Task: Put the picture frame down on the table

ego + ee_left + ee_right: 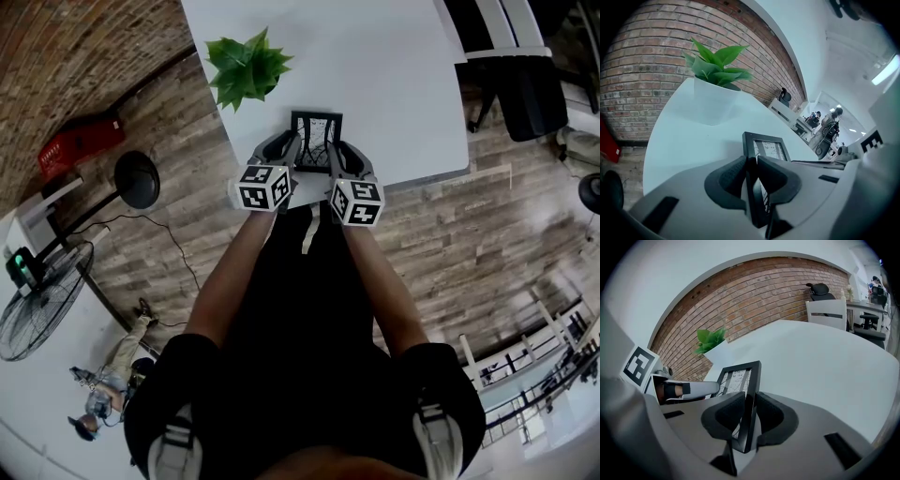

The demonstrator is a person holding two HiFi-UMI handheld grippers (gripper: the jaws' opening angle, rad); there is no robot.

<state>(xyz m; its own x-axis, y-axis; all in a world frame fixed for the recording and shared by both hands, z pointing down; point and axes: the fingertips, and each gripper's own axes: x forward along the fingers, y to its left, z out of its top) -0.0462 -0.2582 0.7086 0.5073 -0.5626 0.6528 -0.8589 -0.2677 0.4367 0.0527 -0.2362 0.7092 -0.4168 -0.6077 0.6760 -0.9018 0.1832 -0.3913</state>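
Picture frame (316, 138) clamped upright at the table's (394, 84) near edge
Left gripper (751, 164) pinches its left side, right gripper (749, 401) its right; beyond it a white pot (712, 105) holds a green plant (717, 63)

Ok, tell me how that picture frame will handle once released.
Probably stiff: the picture frame looks straight though pinched only at its side edges. Thin and upright, it may tip on the table. Its front looks glazed, so likely fragile.
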